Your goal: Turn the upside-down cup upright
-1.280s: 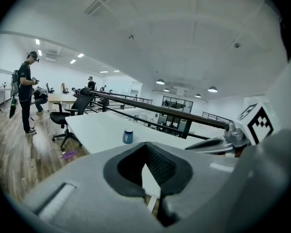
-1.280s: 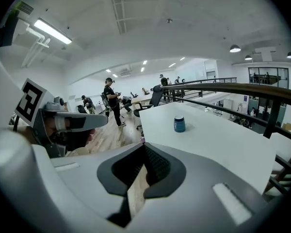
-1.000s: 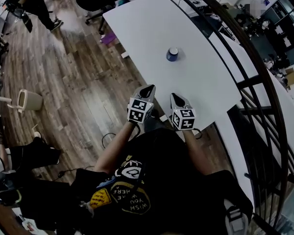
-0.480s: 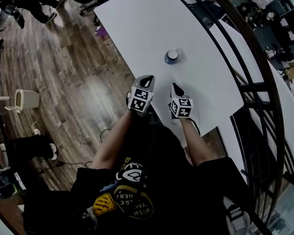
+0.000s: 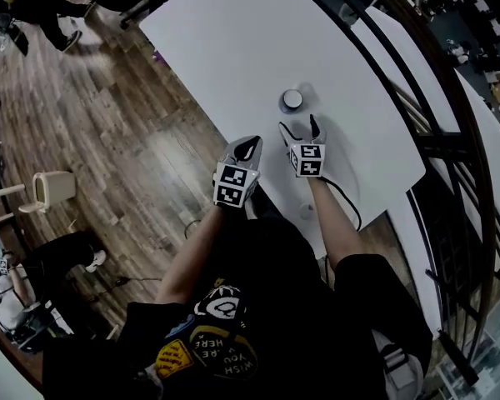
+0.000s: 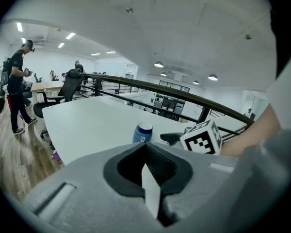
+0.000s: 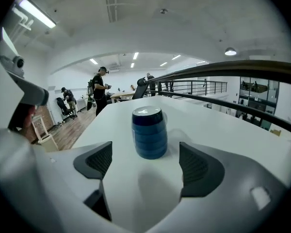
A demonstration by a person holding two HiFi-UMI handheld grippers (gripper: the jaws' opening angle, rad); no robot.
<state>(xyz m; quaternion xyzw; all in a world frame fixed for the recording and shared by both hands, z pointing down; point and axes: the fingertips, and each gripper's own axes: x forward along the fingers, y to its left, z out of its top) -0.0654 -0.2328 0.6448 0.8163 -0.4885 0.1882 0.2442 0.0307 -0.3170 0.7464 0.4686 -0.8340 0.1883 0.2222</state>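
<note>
The right gripper's [image 7: 146, 171] jaws stand wide apart and are opening, their dark ribbed pads [image 7: 98, 160] at either side of the lower middle of the right gripper view. The cup [image 7: 149, 132] sits centred in the gap between them, at or just past the tips, and neither pad touches it. It is a blue cup with ringed sides, standing upside down on the white table [image 7: 218, 125], its pale closed base facing up.

The left gripper's [image 6: 148, 154] jaws are pressed together with nothing between them; in the left gripper view the two pads meet in a single seam at lower centre. Above them the cup [image 6: 143, 132] shows near the frame's middle, with the right gripper's marker cube [image 6: 203, 137] just to its right.

In the head view the cup [image 5: 292, 100] stands above centre on the table [image 5: 233, 40], nearer its right-hand edge. The right gripper [image 5: 298, 127] points at it from just below, its tips spread. The left gripper [image 5: 248, 147] lies lower and to the left, at the table's near edge, apart from the cup. A dark cable [image 5: 350, 198] loops from the right gripper across the table. A wooden floor [image 5: 108, 140] fills the left side of the frame, and a dark railing [image 5: 417, 98] curves down the right.
</note>
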